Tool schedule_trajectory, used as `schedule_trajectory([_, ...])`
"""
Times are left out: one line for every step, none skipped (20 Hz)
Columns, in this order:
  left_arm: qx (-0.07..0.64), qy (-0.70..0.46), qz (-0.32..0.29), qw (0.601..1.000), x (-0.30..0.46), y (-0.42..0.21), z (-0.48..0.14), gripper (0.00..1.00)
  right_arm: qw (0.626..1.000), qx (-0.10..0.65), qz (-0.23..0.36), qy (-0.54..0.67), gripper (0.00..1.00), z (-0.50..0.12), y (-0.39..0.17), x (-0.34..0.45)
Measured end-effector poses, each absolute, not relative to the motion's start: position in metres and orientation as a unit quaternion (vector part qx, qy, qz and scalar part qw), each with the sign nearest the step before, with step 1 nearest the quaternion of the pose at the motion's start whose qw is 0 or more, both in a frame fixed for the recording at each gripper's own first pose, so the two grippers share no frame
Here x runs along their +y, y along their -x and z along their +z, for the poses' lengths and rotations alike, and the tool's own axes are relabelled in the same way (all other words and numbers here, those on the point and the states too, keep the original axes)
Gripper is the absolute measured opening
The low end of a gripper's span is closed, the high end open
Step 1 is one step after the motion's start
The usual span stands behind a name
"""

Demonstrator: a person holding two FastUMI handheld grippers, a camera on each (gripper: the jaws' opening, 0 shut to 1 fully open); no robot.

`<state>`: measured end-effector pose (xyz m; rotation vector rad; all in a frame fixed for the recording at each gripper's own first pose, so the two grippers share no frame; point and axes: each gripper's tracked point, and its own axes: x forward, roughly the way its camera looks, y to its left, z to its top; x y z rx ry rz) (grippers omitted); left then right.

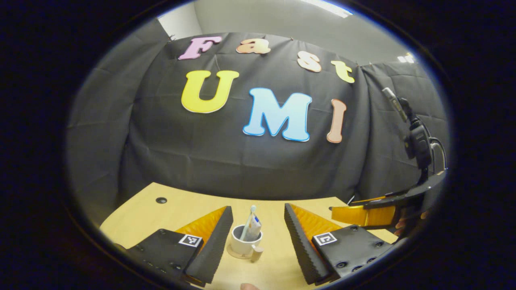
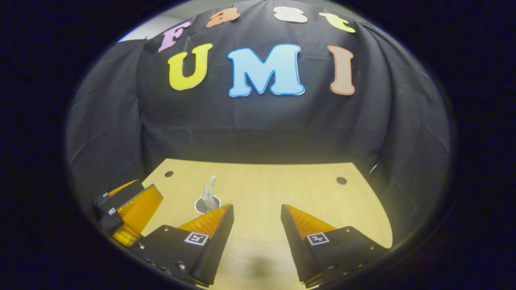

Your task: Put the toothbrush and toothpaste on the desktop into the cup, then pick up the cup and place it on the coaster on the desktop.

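Observation:
A white cup (image 1: 244,243) stands upright on the wooden desktop (image 1: 141,219), on what looks like a pale round coaster (image 1: 231,253). A toothbrush (image 1: 249,221) and a toothpaste tube (image 1: 255,228) stick up out of the cup. My left gripper (image 1: 258,209) is open, its fingers spread either side of the cup and clear of it. In the right gripper view the cup (image 2: 200,206) with the toothbrush (image 2: 212,179) sits left of centre. My right gripper (image 2: 256,207) is open and holds nothing, to the right of the cup.
The other gripper (image 1: 365,214), with a hand behind it, hovers at the right in the left gripper view. The left gripper's body (image 2: 131,207) shows at the left in the right gripper view. Cable holes (image 2: 341,180) (image 1: 161,200) mark the desktop's far corners.

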<state>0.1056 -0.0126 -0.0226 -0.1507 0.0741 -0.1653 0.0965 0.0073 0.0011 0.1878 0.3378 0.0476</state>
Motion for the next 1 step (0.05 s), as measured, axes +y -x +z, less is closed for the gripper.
schedule_trajectory([0.030, 0.074, -0.082, 0.993, -0.0180, -0.1056, -0.0150, 0.85, 0.984, 0.146, 0.019, -0.096, 0.72, 0.0109, -0.0907, -0.0015])
